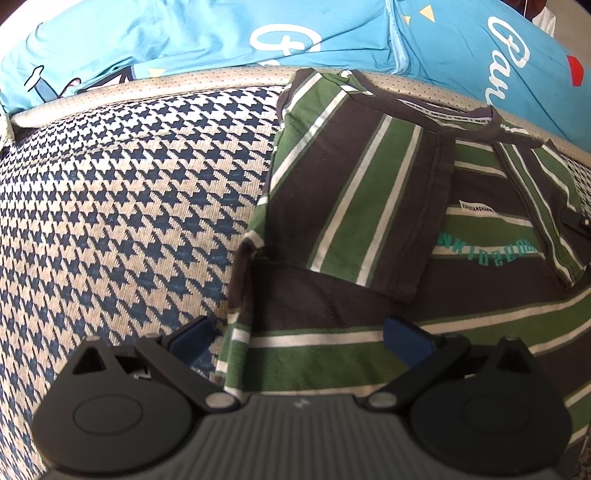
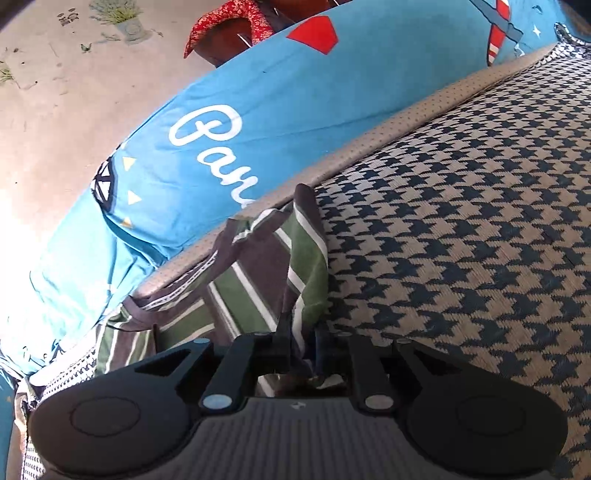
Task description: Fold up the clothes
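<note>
A green, dark grey and white striped T-shirt (image 1: 369, 206) lies on the houndstooth mat, its left sleeve side folded over the chest. My left gripper (image 1: 299, 332) is open, its blue-padded fingers (image 1: 406, 336) spread just above the shirt's lower left edge, holding nothing. My right gripper (image 2: 301, 347) is shut on the shirt's right sleeve (image 2: 306, 273) and holds the fabric pinched up between its fingers. The tip of the right gripper also shows in the left wrist view (image 1: 580, 223), clamped on the sleeve edge at the far right.
The houndstooth mat (image 1: 129, 206) has a beige perforated border (image 1: 184, 86). A blue printed bedsheet (image 1: 184, 33) lies bunched beyond it; it also shows in the right wrist view (image 2: 221, 122). A beige floor (image 2: 55, 92) and red patterned cloth (image 2: 229, 18) lie farther off.
</note>
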The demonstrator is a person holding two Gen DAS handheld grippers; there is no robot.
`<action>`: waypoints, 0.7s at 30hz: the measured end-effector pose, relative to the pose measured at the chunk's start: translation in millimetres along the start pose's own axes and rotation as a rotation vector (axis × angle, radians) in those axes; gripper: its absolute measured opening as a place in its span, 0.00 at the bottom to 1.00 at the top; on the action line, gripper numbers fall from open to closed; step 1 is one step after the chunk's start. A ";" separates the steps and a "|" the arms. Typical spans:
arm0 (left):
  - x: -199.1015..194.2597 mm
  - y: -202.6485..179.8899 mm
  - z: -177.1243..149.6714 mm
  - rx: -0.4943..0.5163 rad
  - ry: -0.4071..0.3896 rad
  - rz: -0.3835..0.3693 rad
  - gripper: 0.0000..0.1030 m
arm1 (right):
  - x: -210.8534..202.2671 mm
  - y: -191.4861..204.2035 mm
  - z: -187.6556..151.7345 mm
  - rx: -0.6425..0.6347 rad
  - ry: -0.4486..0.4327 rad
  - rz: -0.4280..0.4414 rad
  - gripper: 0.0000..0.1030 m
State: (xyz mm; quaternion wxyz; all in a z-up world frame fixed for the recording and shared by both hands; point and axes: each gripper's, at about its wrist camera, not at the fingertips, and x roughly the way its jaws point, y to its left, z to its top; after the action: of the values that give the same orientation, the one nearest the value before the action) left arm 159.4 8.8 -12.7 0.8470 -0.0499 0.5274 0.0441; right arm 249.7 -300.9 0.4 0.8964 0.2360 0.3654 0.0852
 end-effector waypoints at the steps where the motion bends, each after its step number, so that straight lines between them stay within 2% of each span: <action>1: -0.1 0.4 0.1 -0.002 0.000 -0.001 1.00 | -0.4 -1.3 0.2 0.000 0.001 0.000 0.13; 7: -0.5 3.9 1.0 -0.016 0.002 0.002 1.00 | -10.7 13.8 2.2 -0.063 -0.031 0.038 0.10; 21: -12.1 32.4 3.5 -0.097 0.003 0.021 1.00 | -2.0 98.3 -20.7 -0.197 -0.037 0.173 0.09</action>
State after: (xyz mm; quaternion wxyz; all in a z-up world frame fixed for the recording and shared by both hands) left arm 153.1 41.2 -1.6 0.8424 -0.0853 0.5263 0.0783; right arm 235.8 -208.2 36.5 0.9112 0.1791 0.3169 0.1932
